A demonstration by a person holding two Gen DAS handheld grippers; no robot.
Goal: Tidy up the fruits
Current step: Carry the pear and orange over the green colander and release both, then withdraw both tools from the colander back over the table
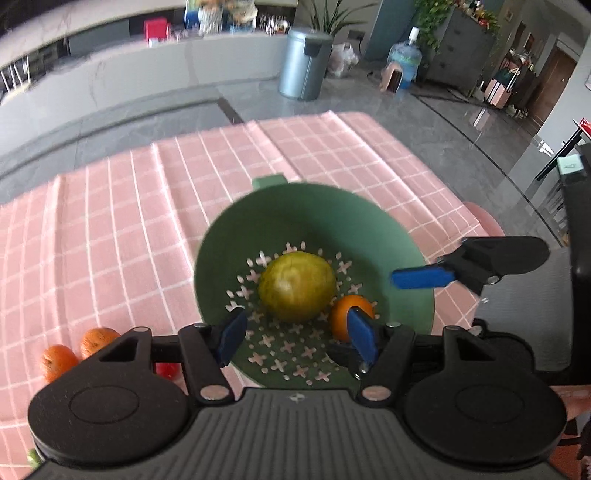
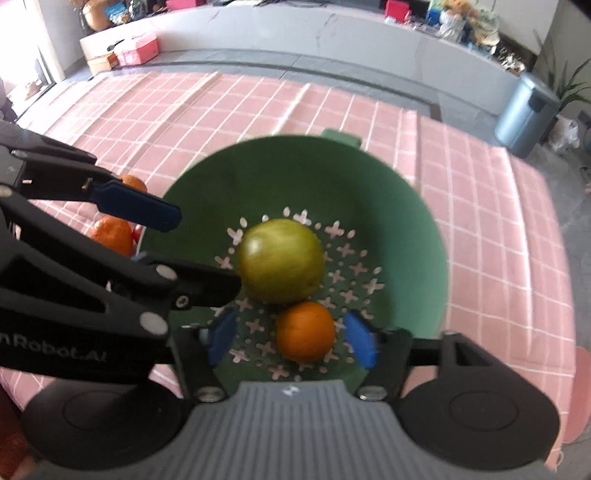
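A green colander bowl sits on the pink checked tablecloth. In it lie a large yellow-green fruit and a small orange. My left gripper is open and empty above the bowl's near side. My right gripper is open over the bowl, its blue pads either side of the orange without touching it. The right gripper's finger shows at the bowl's right rim. Two oranges and a red fruit lie left of the bowl.
The pink tablecloth covers the table, with its far edge and right edge near the bowl. A grey bin stands on the floor beyond. A long grey counter runs behind.
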